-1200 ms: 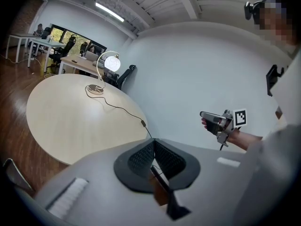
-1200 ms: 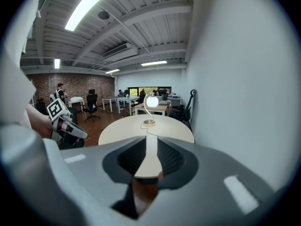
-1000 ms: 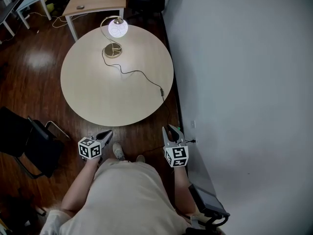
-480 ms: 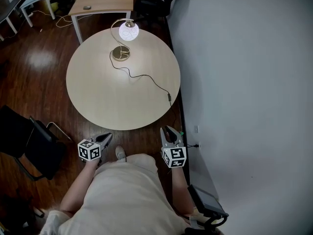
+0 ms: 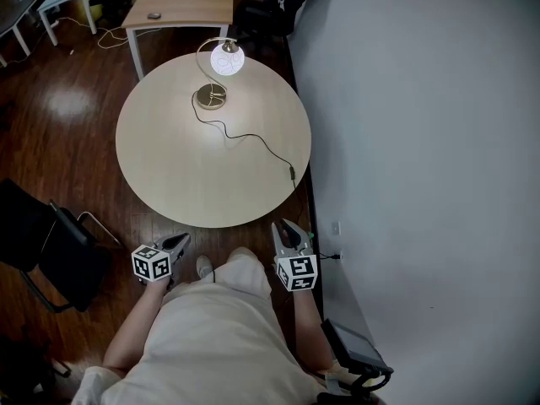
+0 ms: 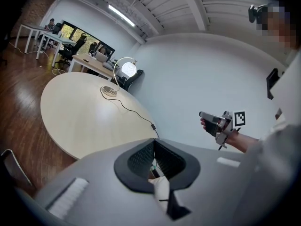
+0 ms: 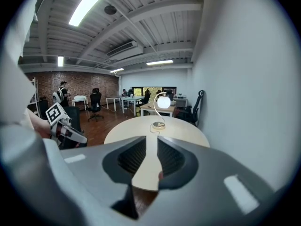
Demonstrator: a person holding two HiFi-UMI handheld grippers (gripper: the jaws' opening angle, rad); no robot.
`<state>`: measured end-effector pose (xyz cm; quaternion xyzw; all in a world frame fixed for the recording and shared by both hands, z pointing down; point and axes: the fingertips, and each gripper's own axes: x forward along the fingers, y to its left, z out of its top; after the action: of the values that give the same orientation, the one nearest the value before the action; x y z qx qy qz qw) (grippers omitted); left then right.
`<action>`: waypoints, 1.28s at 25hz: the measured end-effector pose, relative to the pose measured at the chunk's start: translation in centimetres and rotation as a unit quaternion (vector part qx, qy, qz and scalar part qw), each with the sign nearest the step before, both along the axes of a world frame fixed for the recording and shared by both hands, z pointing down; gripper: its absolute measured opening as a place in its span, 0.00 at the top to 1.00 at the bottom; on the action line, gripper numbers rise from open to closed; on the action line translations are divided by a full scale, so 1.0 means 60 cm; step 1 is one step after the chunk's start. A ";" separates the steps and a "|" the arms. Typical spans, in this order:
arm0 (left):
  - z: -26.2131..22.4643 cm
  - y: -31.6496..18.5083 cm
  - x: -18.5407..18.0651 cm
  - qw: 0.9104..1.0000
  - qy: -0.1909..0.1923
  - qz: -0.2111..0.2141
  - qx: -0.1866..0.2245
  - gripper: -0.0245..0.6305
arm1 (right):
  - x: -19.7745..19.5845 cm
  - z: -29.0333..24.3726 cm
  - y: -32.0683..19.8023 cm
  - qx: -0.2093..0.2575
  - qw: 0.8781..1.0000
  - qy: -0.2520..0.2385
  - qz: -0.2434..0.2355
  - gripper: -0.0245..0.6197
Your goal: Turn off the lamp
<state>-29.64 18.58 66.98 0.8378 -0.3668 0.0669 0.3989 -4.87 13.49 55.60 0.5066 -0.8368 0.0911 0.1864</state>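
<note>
Lit lamp (image 5: 226,59) stands on round table (image 5: 190,171) by wall (image 5: 422,142); left gripper (image 5: 180,241) closed, right gripper (image 5: 284,227) ajar

Open-plan office: desks (image 7: 116,99) and swivel chairs (image 7: 95,104) are standing on wood flooring (image 5: 59,142); strip lights (image 7: 90,2) are running overhead.

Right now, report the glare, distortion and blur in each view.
Head view: sharp throughout, but the lamp globe burns out white and a pale glare patch sits on the wood floor. Left gripper view: strong fisheye bend, dark corners. Right gripper view: the same bend and dark rim, the ceiling strip light overexposed, the lamp globe glowing without detail.
</note>
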 end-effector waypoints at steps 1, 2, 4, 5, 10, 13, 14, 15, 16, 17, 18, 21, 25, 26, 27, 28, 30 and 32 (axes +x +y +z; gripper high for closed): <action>-0.001 0.003 0.003 1.000 0.000 0.003 0.000 0.96 | 0.002 0.001 0.001 -0.002 1.000 -0.002 0.002 0.85; -0.002 0.007 0.006 1.000 -0.001 0.005 0.000 0.96 | 0.003 0.003 0.002 -0.004 1.000 -0.004 0.003 0.85; -0.001 0.012 0.006 1.000 -0.004 0.007 -0.002 0.96 | 0.004 0.008 0.003 -0.008 1.000 -0.007 0.003 0.85; 0.000 0.013 0.005 1.000 -0.005 0.006 -0.003 0.96 | 0.003 0.012 0.003 -0.010 1.000 -0.007 0.002 0.85; 0.004 0.012 -0.002 1.000 -0.012 -0.007 -0.011 0.96 | -0.002 0.020 -0.007 -0.014 1.000 -0.013 -0.009 0.85; 0.002 0.003 0.006 1.000 -0.015 -0.012 -0.015 0.96 | 0.004 0.026 -0.020 -0.018 1.000 -0.015 -0.015 0.85; -0.001 -0.002 0.012 1.000 -0.014 -0.015 -0.016 0.96 | 0.009 0.027 -0.025 -0.021 1.000 -0.015 -0.017 0.85; -0.006 -0.005 0.019 1.000 -0.011 -0.017 -0.015 0.96 | 0.015 0.029 -0.029 -0.023 0.999 -0.015 -0.018 0.85; -0.009 -0.010 0.028 1.000 -0.009 -0.017 -0.013 0.96 | 0.023 0.032 -0.034 -0.024 0.999 -0.015 -0.018 0.85; -0.011 -0.014 0.037 1.000 -0.009 -0.016 -0.011 0.96 | 0.032 0.037 -0.039 -0.026 0.999 -0.015 -0.017 0.85; -0.010 -0.020 0.045 1.000 -0.010 -0.015 -0.011 0.96 | 0.041 0.044 -0.046 -0.030 0.999 -0.015 -0.015 0.85; -0.004 -0.033 0.064 1.000 -0.014 -0.016 -0.019 0.96 | 0.060 0.068 -0.061 -0.049 0.999 -0.010 -0.015 0.85; -0.010 -0.052 0.094 0.999 -0.014 -0.019 -0.029 0.96 | 0.085 0.079 -0.085 -0.065 0.998 -0.002 -0.024 0.85; -0.014 -0.058 0.102 0.999 -0.015 -0.018 -0.029 0.96 | 0.091 0.079 -0.092 -0.068 0.997 -0.003 -0.024 0.85; -0.018 -0.067 0.109 0.999 -0.015 -0.017 -0.028 0.96 | 0.097 0.079 -0.101 -0.071 0.997 -0.003 -0.024 0.85; -0.024 -0.077 0.118 0.999 -0.015 -0.017 -0.027 0.96 | 0.104 0.079 -0.111 -0.073 0.997 -0.002 -0.025 0.85; -0.034 -0.098 0.137 0.999 -0.013 -0.017 -0.024 0.96 | 0.117 0.078 -0.131 -0.073 0.997 0.001 -0.029 0.85; -0.041 -0.117 0.157 1.000 -0.014 -0.016 -0.021 0.96 | 0.130 0.075 -0.151 -0.071 0.997 0.000 -0.031 0.85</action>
<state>-20.24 11.56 64.51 0.8223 -0.3838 0.0799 0.4125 2.94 4.41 60.08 0.4657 -0.8437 0.1445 0.2246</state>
